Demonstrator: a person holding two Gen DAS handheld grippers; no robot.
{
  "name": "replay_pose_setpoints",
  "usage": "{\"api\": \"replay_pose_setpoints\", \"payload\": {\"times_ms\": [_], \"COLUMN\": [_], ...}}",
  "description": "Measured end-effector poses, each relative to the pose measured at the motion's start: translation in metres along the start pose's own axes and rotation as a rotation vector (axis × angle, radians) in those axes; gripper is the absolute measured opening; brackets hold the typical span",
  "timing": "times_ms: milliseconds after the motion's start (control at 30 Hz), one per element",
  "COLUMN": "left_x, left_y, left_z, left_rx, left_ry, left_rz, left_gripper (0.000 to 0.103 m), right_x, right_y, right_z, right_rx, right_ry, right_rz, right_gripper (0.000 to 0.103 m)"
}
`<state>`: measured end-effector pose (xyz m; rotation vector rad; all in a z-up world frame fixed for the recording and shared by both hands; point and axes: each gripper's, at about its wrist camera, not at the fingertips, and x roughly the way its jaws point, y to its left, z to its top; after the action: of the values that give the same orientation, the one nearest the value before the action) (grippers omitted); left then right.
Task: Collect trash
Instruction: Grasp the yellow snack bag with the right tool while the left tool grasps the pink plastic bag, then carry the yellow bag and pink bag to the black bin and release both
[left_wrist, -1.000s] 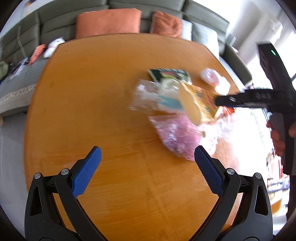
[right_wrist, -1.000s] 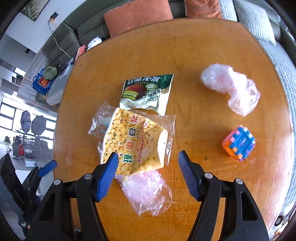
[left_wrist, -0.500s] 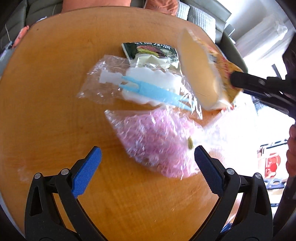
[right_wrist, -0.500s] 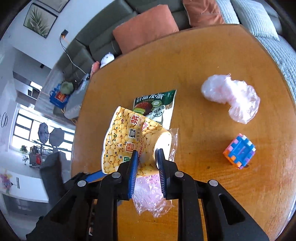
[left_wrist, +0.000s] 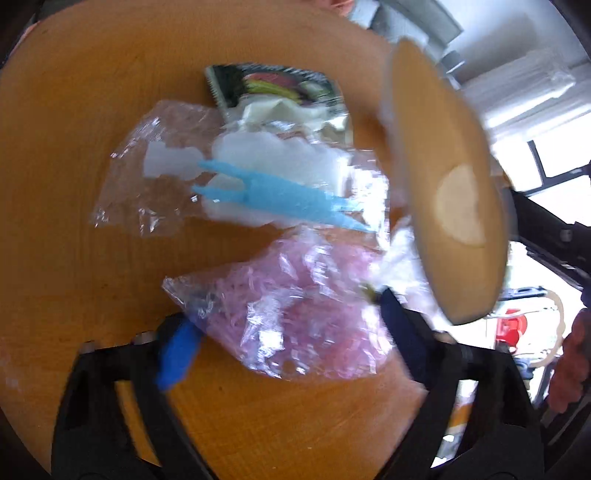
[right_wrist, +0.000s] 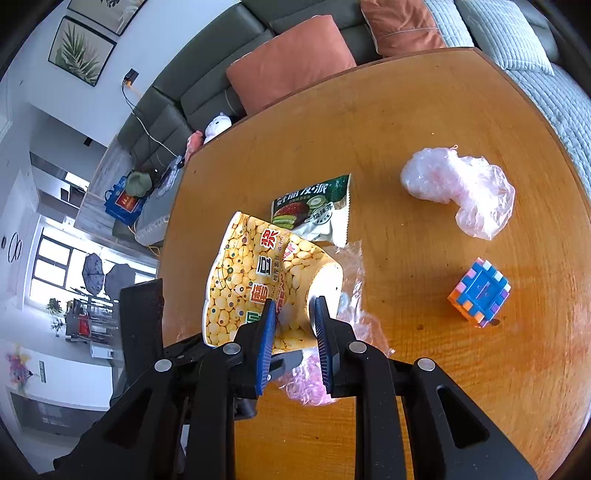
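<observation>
Since the yellow cup (right_wrist: 258, 280) is thin paper and surely near weightless, my right gripper (right_wrist: 293, 321) has it pinched by the side wall close to the base, the jaws narrow and flattening the wall between them. It dents easily, so I judge a light squeeze enough; more would only crush it. It hangs clear of the worktop (right_wrist: 424, 122), long axis tilted, rim up and away to the left in the right wrist view, pale base toward the jaws. In the left wrist view its mouth (left_wrist: 448, 177) faces the camera as a tan oval at upper right.

Below it lies the pink bag (left_wrist: 295, 317), crinkled film, soft, slippery and shapeless. My left gripper (left_wrist: 280, 328) straddles it, jaws closing, the bag between them; blur hides whether the pads press it yet. I would bunch it at its thick middle, because a loose edge may slide out. It spreads left to right across that view.

Just beyond lies a clear bag (left_wrist: 155, 177) with a blue fork (left_wrist: 280, 195) whose prongs point left, then a green wrapper (left_wrist: 273, 88), flat. Well apart to the right sit a second pink bag (right_wrist: 458, 184) and a toy cube (right_wrist: 480, 295).
</observation>
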<state>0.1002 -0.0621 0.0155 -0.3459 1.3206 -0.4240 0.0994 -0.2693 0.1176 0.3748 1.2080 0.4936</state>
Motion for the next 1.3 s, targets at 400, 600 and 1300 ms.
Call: {"api": "replay_pose_setpoints", "payload": {"times_ms": [400,600,1300], "left_x": [-0.042,-0.086,-0.255], "left_y": [0.009,0.042,0.252], "left_z": [-0.037,-0.060,-0.208], "left_rx": [0.086,0.079,-0.374], "left_ry": [-0.141,-0.220,-0.471], "left_rz": [0.078,0.108,0.370], "left_gripper": [0.014,0.014,0.014], "right_x": [-0.011,0.007,0.158], "right_y": [0.053,0.108,0.363], "right_z": [-0.021,-0.031,-0.086], "right_rx": [-0.066,-0.145,-0.477], "right_ry": [-0.029,-0.008,0.236], "right_rz": [0.007,0.028,0.152], "right_gripper": [0.023,0.023,0.023]}}
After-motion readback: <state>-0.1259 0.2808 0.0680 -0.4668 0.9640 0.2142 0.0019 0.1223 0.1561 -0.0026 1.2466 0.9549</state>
